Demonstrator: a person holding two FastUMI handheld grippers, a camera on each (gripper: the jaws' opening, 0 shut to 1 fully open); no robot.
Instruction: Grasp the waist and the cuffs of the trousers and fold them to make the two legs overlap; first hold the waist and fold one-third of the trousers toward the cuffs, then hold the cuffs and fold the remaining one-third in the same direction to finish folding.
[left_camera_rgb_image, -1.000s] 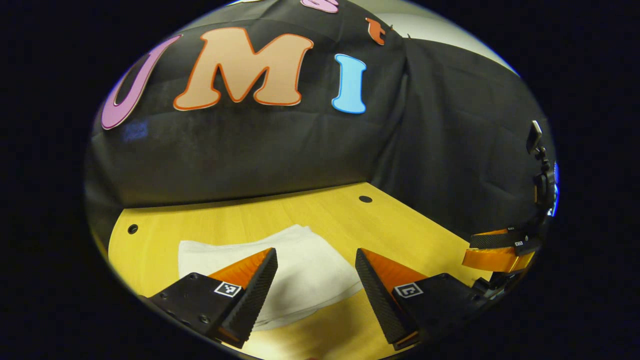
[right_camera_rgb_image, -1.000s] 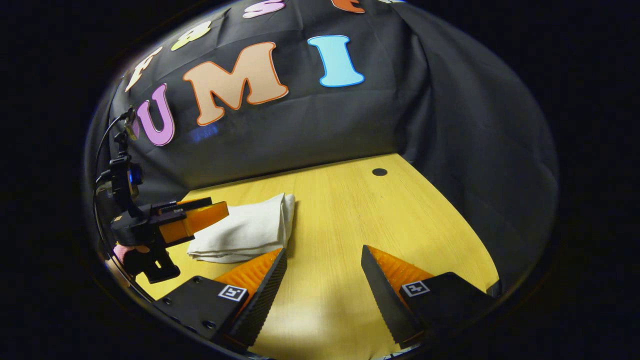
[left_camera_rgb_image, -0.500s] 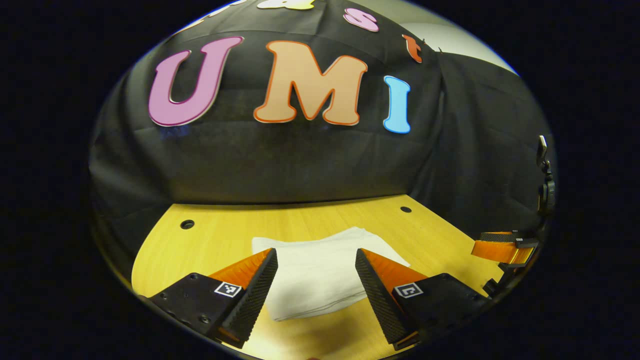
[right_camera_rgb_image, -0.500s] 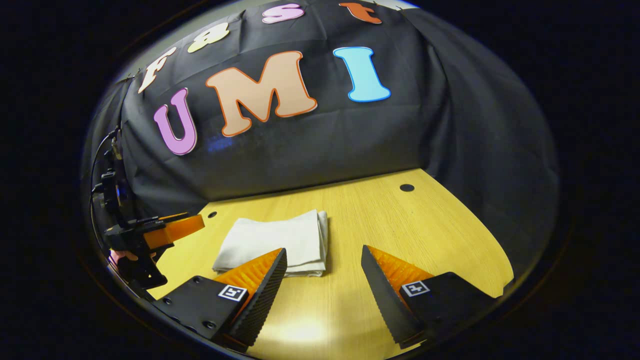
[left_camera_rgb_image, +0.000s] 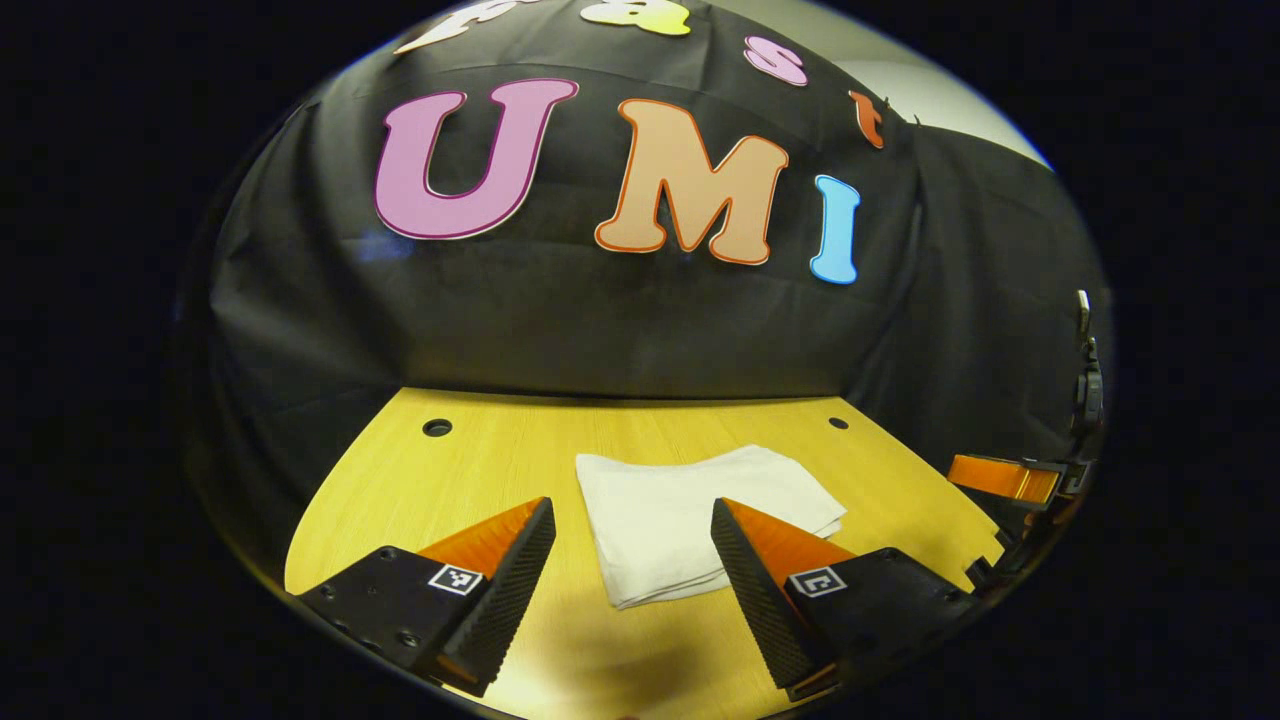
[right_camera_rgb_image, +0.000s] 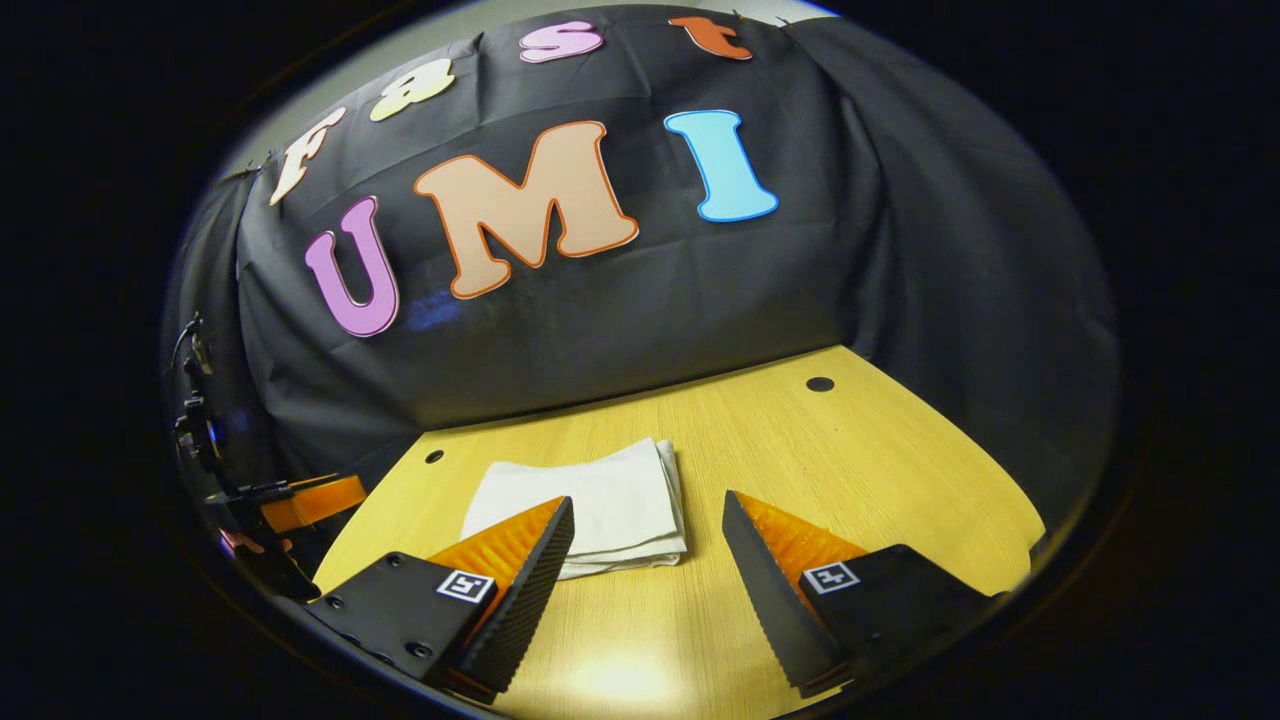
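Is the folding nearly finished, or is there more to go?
It looks finished: the white cloth trousers lie as a compact layered stack on the yellow wooden table. Nothing is in hand: the left gripper and right gripper both hang open above it. No fold seems left.

In the left gripper view, the near right corner of the folded trousers (left_camera_rgb_image: 690, 510) is hidden behind one finger of the left gripper (left_camera_rgb_image: 632, 585), and the right gripper (left_camera_rgb_image: 1010, 478) is cut off at the view's right edge, so its jaw spacing cannot be judged there. In the right gripper view, the trousers' near left corner lies behind one finger of the right gripper (right_camera_rgb_image: 648, 590), while the left gripper (right_camera_rgb_image: 305, 500) at the left edge is partly cut off and dim.
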